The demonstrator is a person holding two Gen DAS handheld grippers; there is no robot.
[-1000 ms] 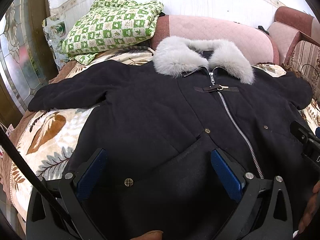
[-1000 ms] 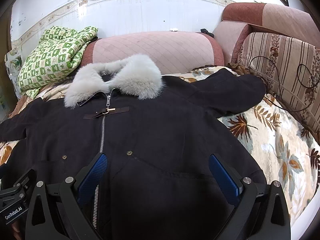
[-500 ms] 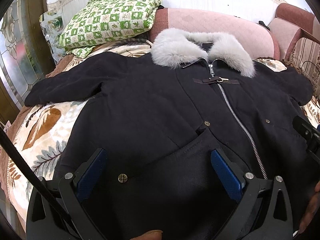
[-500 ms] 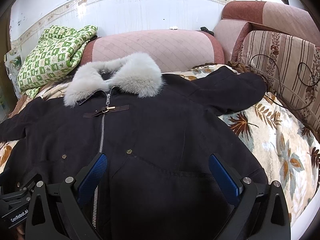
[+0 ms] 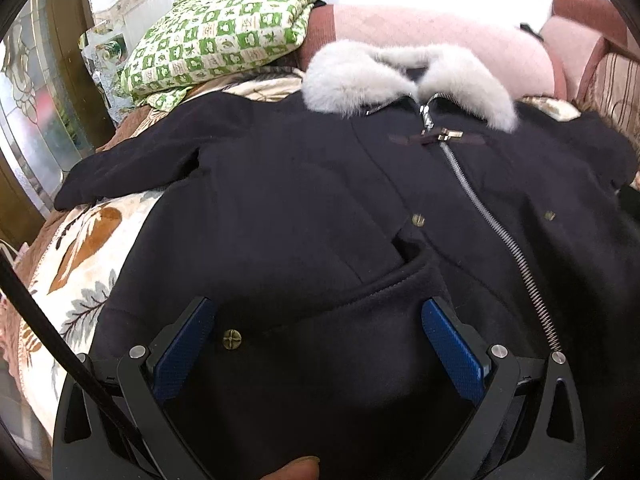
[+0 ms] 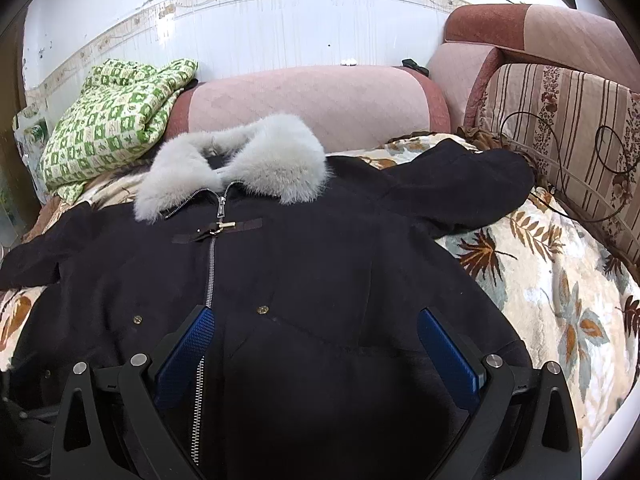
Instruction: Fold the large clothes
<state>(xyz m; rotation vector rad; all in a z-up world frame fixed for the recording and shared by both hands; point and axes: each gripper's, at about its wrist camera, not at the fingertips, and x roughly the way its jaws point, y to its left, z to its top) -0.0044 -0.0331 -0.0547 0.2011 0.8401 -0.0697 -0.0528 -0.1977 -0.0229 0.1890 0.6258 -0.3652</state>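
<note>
A large black coat with a grey fur collar lies face up and zipped on a leaf-patterned blanket. It also shows in the right wrist view, with its collar and its right sleeve spread out. My left gripper is open and empty, low over the coat's left pocket. My right gripper is open and empty, low over the coat's lower right front beside the zipper.
A green checked quilt is piled at the back left. A pink bolster lies behind the collar. A striped cushion with a dark cable lines the right side. A glass door stands at the left.
Both grippers have moved forward and lower over the coat, which now fills more of each view. Both stay open. The coat has not moved.
</note>
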